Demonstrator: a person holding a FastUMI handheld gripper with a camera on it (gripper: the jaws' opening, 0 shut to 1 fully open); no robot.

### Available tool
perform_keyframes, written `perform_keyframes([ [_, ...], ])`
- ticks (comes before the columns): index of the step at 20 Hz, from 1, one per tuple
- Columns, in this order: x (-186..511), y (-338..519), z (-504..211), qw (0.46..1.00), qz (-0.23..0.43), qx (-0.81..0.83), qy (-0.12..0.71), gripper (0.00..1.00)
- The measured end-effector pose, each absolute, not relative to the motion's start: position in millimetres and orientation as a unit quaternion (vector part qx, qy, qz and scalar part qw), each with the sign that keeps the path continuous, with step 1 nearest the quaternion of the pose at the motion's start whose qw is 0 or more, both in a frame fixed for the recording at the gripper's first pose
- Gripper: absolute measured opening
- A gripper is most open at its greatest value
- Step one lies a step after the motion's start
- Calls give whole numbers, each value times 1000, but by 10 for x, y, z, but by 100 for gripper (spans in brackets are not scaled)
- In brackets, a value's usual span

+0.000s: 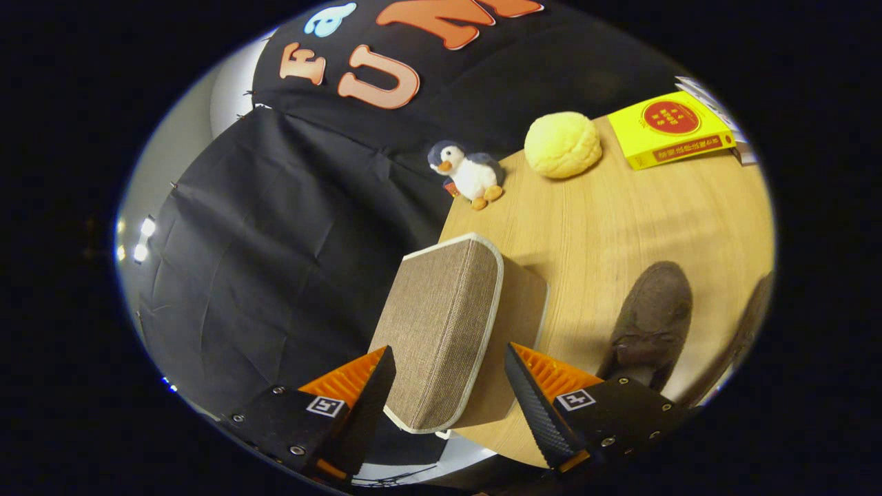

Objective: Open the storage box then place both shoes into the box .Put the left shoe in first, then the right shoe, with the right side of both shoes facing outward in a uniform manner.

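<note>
On the wooden table (620, 227), near its edge by the black cloth wall: storage box (441, 331), beige-brown woven fabric with pale piping round the lid edge, tilted in view, lid side facing the camera. Lid looks closed; contents not visible. Gripper (448, 386) wide open, fingers apart either side of the box's near end, box sitting between them. Looks close to both fingers but contact can't be confirmed, so not clamped on it. Brown suede shoe (651, 320) lying on the table just beyond the right finger, beside the box, apart from it. Sliver of a second brown shoe (754, 313) further right. Far side of the table: plush penguin (468, 172), yellow bun-shaped squishy (563, 145), yellow book (672, 127) with red disc on cover.
</note>
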State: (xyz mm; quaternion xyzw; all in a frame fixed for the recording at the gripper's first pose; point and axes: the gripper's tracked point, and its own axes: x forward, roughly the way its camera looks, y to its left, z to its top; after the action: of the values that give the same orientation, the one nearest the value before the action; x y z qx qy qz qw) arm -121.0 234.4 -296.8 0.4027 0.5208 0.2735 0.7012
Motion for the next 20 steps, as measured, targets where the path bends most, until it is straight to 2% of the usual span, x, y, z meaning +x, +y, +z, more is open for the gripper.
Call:
perform_keyframes([
  [4,-1210,2555,-3110,662,304,444,522,95],
  [10,-1243,2761,-3389,629,309,471,536,95],
  [14,-1279,2843,-3286,600,315,507,532,93],
  [20,-1206,2520,-3029,602,312,529,510,70],
])
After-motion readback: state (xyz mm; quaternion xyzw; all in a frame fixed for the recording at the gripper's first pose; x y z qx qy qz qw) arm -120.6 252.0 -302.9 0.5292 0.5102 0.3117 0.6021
